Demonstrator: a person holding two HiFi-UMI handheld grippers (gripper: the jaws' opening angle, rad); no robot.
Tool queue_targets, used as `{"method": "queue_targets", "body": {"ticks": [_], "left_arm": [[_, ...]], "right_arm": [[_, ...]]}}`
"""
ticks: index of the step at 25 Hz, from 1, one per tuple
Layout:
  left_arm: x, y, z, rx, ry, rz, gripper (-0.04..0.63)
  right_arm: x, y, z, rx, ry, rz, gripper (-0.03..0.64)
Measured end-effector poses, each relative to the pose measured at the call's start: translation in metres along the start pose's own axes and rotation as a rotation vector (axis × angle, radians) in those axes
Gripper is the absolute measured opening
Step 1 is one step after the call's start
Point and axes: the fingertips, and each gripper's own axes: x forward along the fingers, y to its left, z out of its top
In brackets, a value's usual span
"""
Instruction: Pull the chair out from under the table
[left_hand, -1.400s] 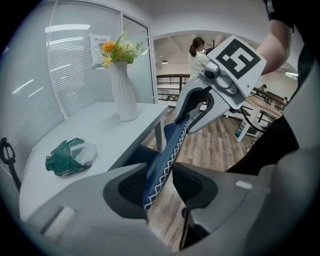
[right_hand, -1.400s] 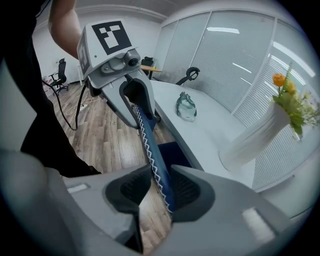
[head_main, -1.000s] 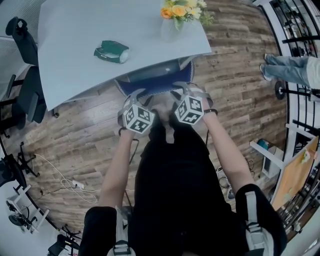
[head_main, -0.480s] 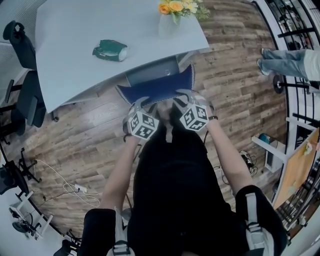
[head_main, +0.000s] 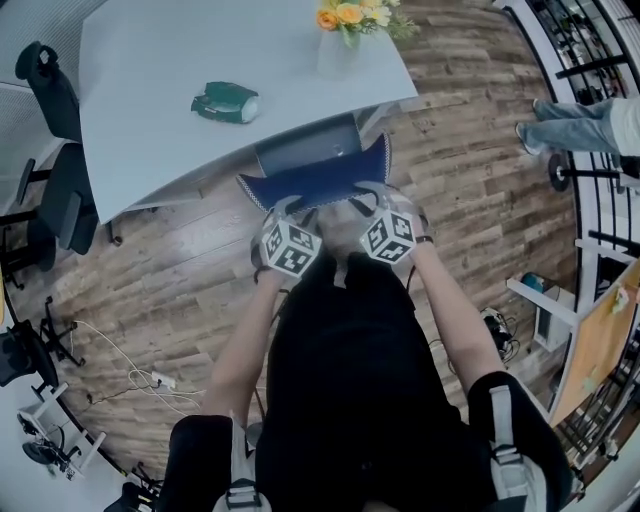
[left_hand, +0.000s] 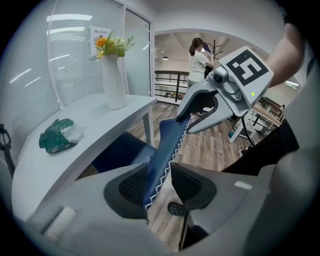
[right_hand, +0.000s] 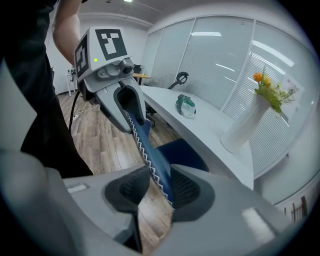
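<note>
The chair's blue backrest (head_main: 315, 182) with white zigzag stitching stands just outside the white table (head_main: 150, 60), and its seat (head_main: 305, 150) is still half under the edge. My left gripper (head_main: 284, 207) is at the backrest's left part. In the left gripper view the backrest (left_hand: 167, 145) fills the gap between my pads (left_hand: 159, 182), which are closed on it. My right gripper (head_main: 371, 197) is at the right part. There the backrest (right_hand: 150, 150) runs between my jaws (right_hand: 160, 185) and leans on the right pad, with floor showing beside the left pad.
A green pouch (head_main: 225, 102) and a white vase of flowers (head_main: 340, 45) are on the table. Black office chairs (head_main: 50, 190) stand at the left and cables (head_main: 130, 370) lie on the wooden floor. A person's legs (head_main: 580, 125) show at the right, near shelving.
The chair has slid out from under the table towards me, and both grippers came back with it. Most of that came early; little has moved since.
</note>
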Motion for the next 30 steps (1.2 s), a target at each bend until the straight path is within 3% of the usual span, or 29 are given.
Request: {"method": "queue_targets", "body": {"ticks": [6, 11, 30], "left_arm": [[-0.001, 0.002, 0.001, 0.082, -0.051, 0.119, 0.155], [-0.002, -0.001, 0.003, 0.143, -0.017, 0.205, 0.15], [-0.004, -0.036, -0.009, 0.151, 0.061, 0.156, 0.124]], "right_arm": [[0.001, -0.001, 0.001, 0.015, 0.0, -0.027, 0.132], [-0.001, -0.001, 0.002, 0.015, 0.022, -0.003, 0.13], [-0.015, 0.023, -0.016, 0.001, 0.101, -0.011, 0.12]]}}
